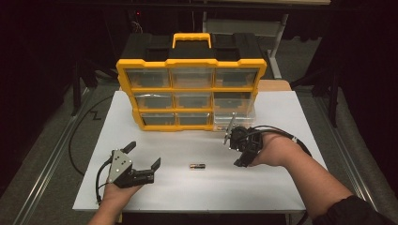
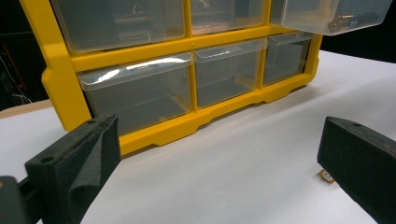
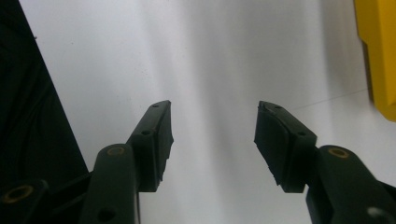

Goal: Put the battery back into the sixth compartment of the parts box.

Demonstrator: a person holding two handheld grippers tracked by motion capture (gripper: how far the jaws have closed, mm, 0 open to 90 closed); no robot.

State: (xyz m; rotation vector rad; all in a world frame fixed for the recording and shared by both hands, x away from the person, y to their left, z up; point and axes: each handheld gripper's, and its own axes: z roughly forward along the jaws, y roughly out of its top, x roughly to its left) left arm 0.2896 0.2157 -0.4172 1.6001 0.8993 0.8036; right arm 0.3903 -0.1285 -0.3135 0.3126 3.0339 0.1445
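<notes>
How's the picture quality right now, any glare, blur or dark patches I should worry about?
High view: the white table is evenly lit, the surroundings are near black, and the small dark cylindrical piece stays legible. Left gripper view: bright glare streaks across the clear plastic drawer fronts of the yellow organiser, and the near claw pads are soft. Right gripper view: broad sheen on the table, and the yellow edge at right is blurred.

Dim, perhaps overhead light; soft blur

You have a white table (image 1: 281, 187) w/ dark floor around it; a cable (image 1: 75, 136) runs along the floor at left.
</notes>
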